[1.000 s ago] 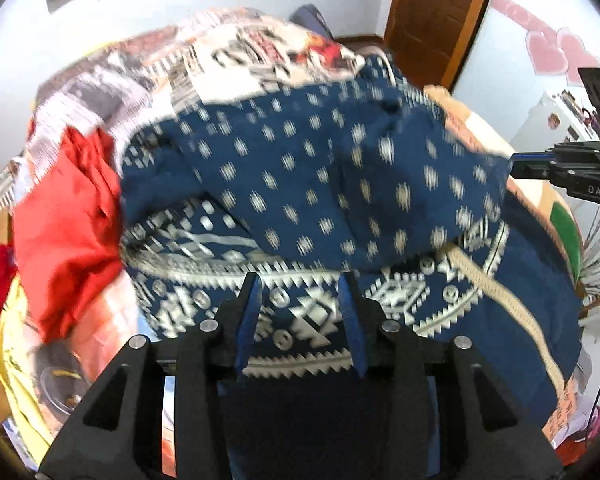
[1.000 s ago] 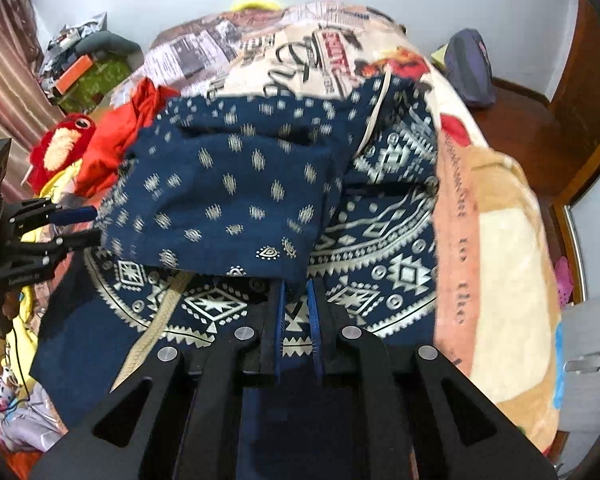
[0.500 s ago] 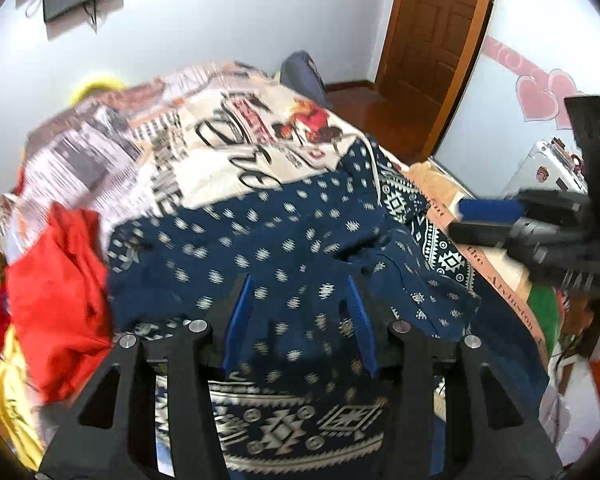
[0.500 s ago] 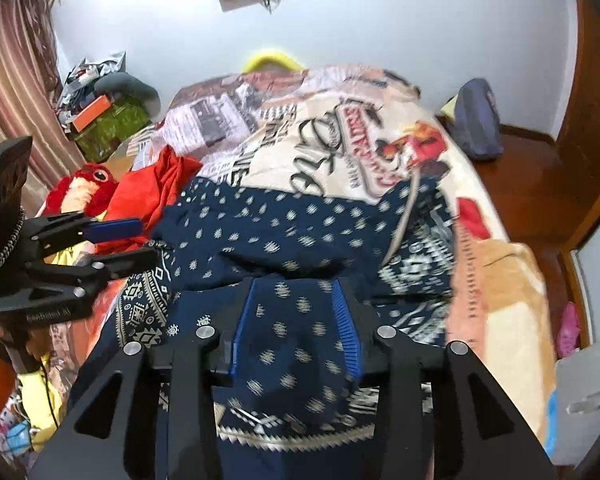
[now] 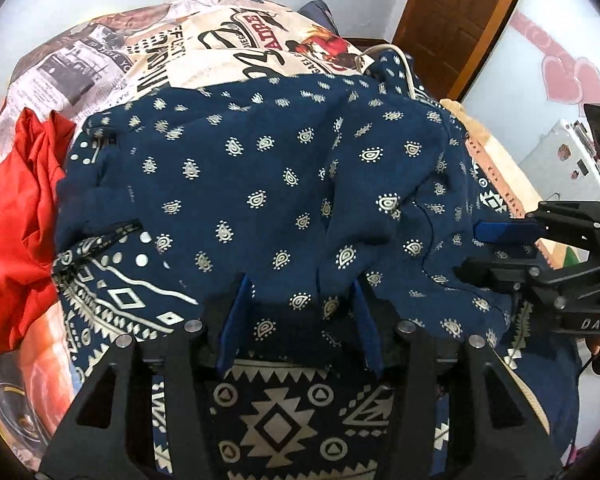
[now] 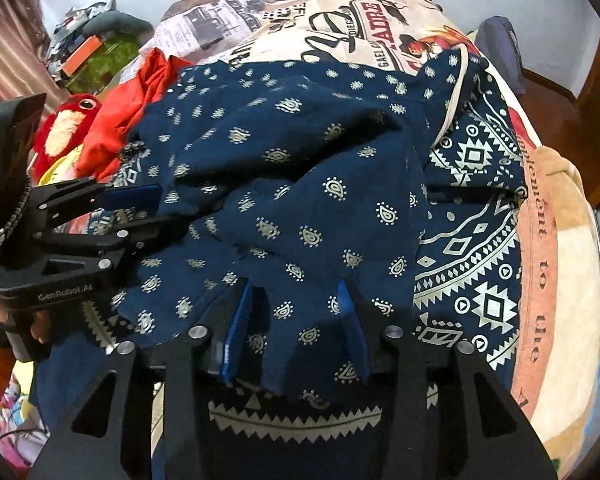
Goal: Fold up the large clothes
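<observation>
left wrist view: left tool (image 5: 300,320) spread wide, blue pads either side of the near hem of the large navy cloth garment with small cream paisley dots and aztec border (image 5: 260,184); cloth drapes between the pads, not pinched.
left view, other tool: right tool (image 5: 496,250) at right edge, also spread, tips touching the garment's side edge.
garment place: on the bed with printed newspaper-pattern cover (image 5: 160,52), top half folded over the lower bordered half; rumpled.
right wrist view: right tool (image 6: 296,320) spread, folded flap lying between its pads; left tool (image 6: 148,210) at left, parted.
beside: red crumpled cloth (image 6: 140,104) and red plush toy (image 6: 66,128) just left of garment.
step: first fold laid down, both tools let go, I judge.
next: likely smooth the flap, then pinch the side edges for a crosswise fold; corners need lining up.
</observation>
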Tool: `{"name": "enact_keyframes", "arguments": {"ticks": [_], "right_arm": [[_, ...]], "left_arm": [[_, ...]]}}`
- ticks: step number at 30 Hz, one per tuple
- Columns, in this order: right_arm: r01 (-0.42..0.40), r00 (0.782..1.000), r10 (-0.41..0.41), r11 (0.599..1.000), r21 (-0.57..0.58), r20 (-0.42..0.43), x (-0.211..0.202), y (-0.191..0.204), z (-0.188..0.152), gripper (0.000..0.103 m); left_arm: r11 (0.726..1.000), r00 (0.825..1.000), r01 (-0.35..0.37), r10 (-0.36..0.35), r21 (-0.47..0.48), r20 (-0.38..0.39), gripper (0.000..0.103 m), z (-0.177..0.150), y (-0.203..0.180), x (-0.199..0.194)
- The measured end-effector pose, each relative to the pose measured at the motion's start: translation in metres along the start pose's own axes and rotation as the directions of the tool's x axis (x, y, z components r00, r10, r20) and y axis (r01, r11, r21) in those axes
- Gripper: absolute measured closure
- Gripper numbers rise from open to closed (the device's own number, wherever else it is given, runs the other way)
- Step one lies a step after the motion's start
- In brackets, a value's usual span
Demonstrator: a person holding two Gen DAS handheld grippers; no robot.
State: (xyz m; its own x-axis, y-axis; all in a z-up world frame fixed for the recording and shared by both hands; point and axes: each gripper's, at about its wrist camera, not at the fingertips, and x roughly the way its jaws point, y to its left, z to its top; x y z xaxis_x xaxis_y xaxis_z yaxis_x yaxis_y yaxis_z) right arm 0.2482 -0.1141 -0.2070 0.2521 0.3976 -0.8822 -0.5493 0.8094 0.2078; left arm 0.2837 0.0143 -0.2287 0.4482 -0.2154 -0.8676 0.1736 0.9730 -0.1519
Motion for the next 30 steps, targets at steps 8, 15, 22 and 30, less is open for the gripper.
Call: {"name": "enact_keyframes", "arguments": {"ticks": [8, 15, 22, 30], "right_arm": [[0.024, 0.995, -0.028, 0.999, 0.039, 0.100, -0.038, -0.024, 0.011, 0.062], [0.054, 0.973, -0.084, 0.988, 0.142, 0.216, -0.065, -0.062, 0.037, 0.057], [0.060, 0.969, -0.118, 0.964, 0.259, 0.215, -0.052, -0.108, 0.049, 0.056], [0.067, 0.987, -0.111, 0.937, 0.342, 0.112, -0.006, -0.147, 0.054, 0.056]], "left_arm": [[0.999, 0.995, 0.013, -0.008, -0.051, 0.096, 0.053, 0.011, 0.030, -0.052], [0.975, 0.988, -0.011, 0.045, -0.221, 0.146, 0.046, 0.033, 0.113, -0.071], [0.894, 0.987, 0.142, -0.099, -0.425, 0.123, 0.046, 0.032, 0.182, -0.038], [0.876, 0.998, 0.062, -0.059, -0.478, 0.020, 0.046, 0.035, 0.205, 0.015]]}}
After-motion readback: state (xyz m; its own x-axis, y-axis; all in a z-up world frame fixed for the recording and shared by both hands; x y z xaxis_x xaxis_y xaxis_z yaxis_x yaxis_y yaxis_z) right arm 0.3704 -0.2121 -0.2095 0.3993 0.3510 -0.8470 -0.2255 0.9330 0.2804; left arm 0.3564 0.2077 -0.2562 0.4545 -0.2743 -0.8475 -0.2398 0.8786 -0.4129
